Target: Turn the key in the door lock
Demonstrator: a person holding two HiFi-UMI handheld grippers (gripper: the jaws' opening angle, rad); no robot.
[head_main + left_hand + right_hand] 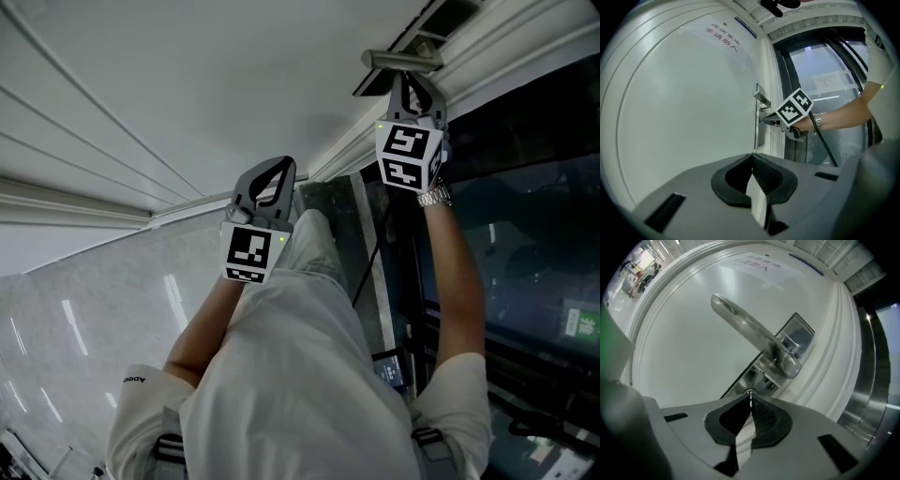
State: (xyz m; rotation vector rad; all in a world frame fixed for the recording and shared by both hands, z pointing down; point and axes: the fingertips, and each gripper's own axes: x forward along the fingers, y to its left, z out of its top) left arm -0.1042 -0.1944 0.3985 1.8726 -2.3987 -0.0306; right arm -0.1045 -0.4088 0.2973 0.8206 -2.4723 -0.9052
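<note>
The silver lever handle (750, 329) sits on a steel lock plate (799, 336) on the white door (689, 348). Just below the handle, my right gripper (750, 399) is shut on the thin metal key (750, 395), which sticks into the round lock cylinder. In the left gripper view the right gripper (771, 120) points level at the lock plate (758, 136), with its marker cube beside it. The head view shows it (409, 81) up against the handle (401, 61). My left gripper (752, 159) is shut on nothing and hangs back from the door, seen also in the head view (272, 173).
A dark glass panel (825, 70) in a metal frame stands right of the door. A black cable (826, 143) hangs by the right wrist. A notice with red characters (723, 35) is on the door's upper part. The person's light trousers (300, 375) fill the lower head view.
</note>
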